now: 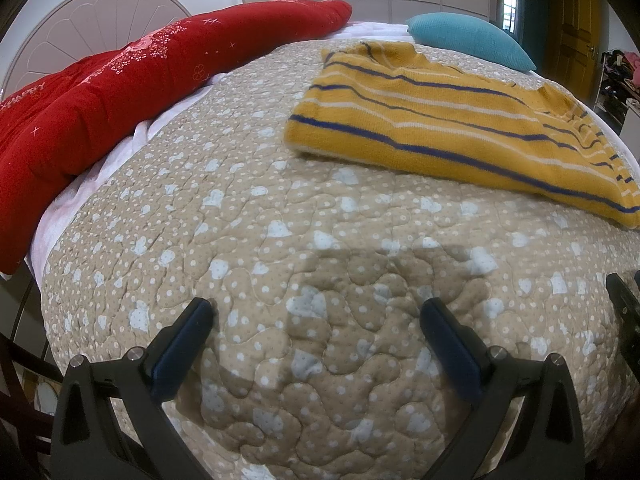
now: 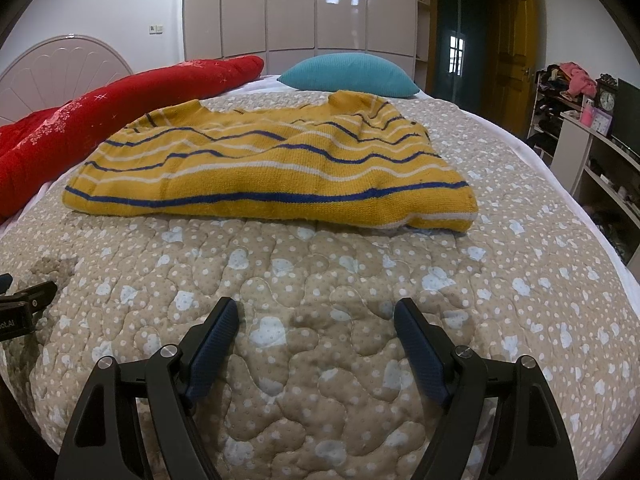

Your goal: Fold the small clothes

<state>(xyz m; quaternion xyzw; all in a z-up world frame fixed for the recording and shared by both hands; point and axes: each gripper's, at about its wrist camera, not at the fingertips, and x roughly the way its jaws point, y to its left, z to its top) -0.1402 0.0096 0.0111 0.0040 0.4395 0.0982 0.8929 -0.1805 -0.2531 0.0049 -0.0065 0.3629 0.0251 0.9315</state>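
Note:
A small yellow knitted sweater [image 1: 440, 120] with blue and white stripes lies flat on the beige quilted bedspread [image 1: 280, 260]. In the right wrist view the sweater [image 2: 272, 168] lies straight ahead with its hem nearest. My left gripper [image 1: 318, 308] is open and empty above the bedspread, short of the sweater and to its left. My right gripper [image 2: 316, 308] is open and empty above the bedspread [image 2: 320, 280], short of the hem. The left gripper's edge shows at the left of the right wrist view [image 2: 24, 304].
A red quilt [image 1: 100, 100] lies along the left side of the bed. A teal pillow [image 2: 348, 74] lies beyond the sweater. A shelf with clutter and a clock [image 2: 608, 98] stands to the right of the bed. Wardrobes [image 2: 296, 4] stand behind.

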